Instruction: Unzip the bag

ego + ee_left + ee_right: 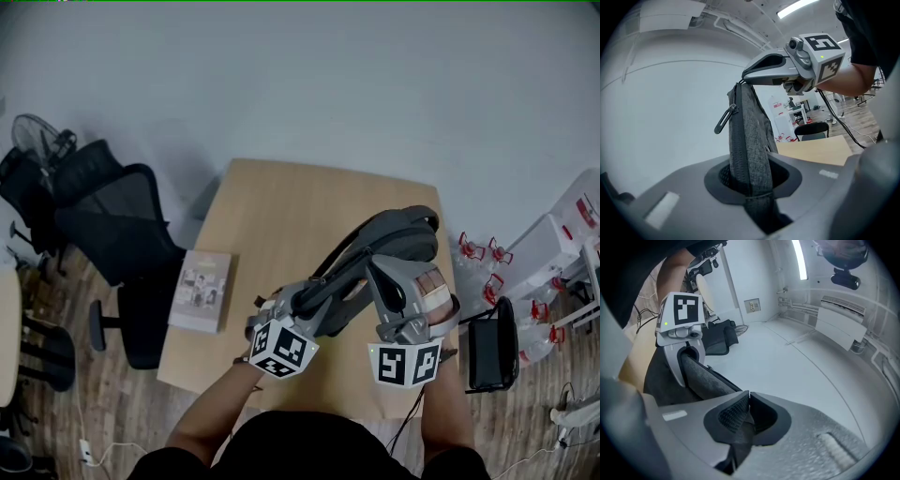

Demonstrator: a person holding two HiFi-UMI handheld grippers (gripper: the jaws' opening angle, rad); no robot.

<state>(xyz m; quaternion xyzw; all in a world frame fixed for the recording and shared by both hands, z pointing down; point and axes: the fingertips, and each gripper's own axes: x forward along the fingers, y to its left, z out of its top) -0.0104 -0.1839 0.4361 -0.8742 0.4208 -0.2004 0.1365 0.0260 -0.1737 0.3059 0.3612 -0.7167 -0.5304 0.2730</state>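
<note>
A grey fabric bag lies on the wooden table, and both grippers hold it. My left gripper is shut on a grey strip of the bag beside the zip. A black zip pull hangs free off that strip, above the left jaws. My right gripper grips the far end of the same strip. In the left gripper view it shows as the right gripper pinching the strip's top. In its own view the right gripper is shut on a thin dark fold of the bag.
A booklet lies at the table's left edge. A black office chair stands left of the table. A black chair and white crates with red-capped bottles stand to the right.
</note>
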